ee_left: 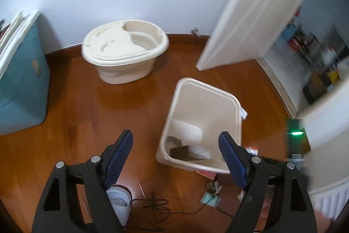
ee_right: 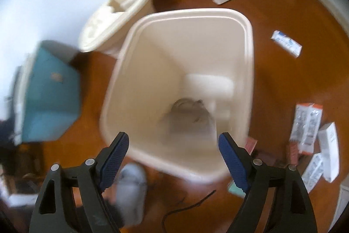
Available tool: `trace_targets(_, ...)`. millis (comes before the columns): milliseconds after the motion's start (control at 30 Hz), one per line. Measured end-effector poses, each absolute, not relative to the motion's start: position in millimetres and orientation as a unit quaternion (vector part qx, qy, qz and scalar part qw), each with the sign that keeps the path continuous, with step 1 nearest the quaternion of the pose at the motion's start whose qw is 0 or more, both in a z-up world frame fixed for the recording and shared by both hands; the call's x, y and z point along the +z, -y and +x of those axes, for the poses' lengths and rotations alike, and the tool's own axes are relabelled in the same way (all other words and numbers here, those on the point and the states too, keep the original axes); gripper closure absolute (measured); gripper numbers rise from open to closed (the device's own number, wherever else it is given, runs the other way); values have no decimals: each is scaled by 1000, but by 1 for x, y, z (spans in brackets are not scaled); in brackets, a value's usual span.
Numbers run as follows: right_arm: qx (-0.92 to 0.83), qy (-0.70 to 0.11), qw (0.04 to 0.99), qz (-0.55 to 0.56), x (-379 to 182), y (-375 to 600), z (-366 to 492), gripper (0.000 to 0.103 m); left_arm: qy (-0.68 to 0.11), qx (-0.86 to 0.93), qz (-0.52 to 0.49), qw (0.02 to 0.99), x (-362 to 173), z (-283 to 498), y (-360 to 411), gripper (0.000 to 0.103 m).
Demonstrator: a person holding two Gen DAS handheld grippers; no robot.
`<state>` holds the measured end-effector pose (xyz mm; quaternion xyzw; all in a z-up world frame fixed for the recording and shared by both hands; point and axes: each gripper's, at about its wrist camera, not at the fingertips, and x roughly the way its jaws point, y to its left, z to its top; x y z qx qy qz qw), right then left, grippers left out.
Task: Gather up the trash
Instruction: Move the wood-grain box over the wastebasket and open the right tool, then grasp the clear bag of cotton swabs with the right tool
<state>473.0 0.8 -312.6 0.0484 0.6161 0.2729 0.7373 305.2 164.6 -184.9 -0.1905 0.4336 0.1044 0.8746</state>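
A cream rectangular trash bin (ee_left: pixel 237 110) stands on the wooden floor, with a brown card piece (ee_left: pixel 180 152) and paper scraps inside. My left gripper (ee_left: pixel 175 142) is open and empty, above the bin's near left side. In the right wrist view my right gripper (ee_right: pixel 173 144) is open and empty, directly over the bin (ee_right: pixel 248 40), where grey crumpled trash (ee_right: pixel 189 110) lies at the bottom. Small cartons lie on the floor to the right: a blue-white one (ee_right: pixel 286 44), an orange-white one (ee_right: pixel 306 126) and white ones (ee_right: pixel 329 152).
A cream oval tub (ee_left: pixel 124 51) stands by the wall. A teal box (ee_left: pixel 20 80) is at left. A white door (ee_left: pixel 257 10) stands open at right. A black cable (ee_left: pixel 157 209), a teal tag (ee_left: pixel 210 199) and a white object (ee_left: pixel 118 202) lie near the bin.
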Motion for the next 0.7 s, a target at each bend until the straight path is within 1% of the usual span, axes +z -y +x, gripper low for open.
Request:
trace_targets(33, 282, -607, 741, 48, -296, 23, 464, 16, -442, 93, -173, 875, -191, 306, -151, 23)
trace_targets(100, 281, -603, 745, 49, -283, 64, 448, 14, -456, 77, -150, 874, -204, 306, -126, 23)
trace_targets(200, 237, -615, 750, 53, -288, 150, 420, 10, -487, 36, -129, 863, -238, 306, -81, 22)
trace_targets(267, 203, -633, 746, 30, -316, 200, 399, 9, -506, 15, -113, 855, -263, 305, -50, 22)
trace_targets(300, 179, -650, 738, 22, -340, 229, 390, 9, -518, 9, -108, 849, -279, 305, -35, 22)
trace_targets(367, 132, -675, 726, 29, -378, 271, 380, 9, -540, 1, -102, 836, -306, 304, -16, 22)
trace_targets(467, 81, -675, 732, 35, -432, 321, 372, 9, -572, -13, -80, 816, -345, 307, 10, 22)
trace_targets(600, 91, -669, 737, -4, -490, 331, 367, 11, -585, -19, -55, 809, -370, 312, 28, 22)
trace_targets(700, 158, -655, 735, -68, -523, 299, 362, 16, -593, -16, -59, 803, -385, 318, 38, 22)
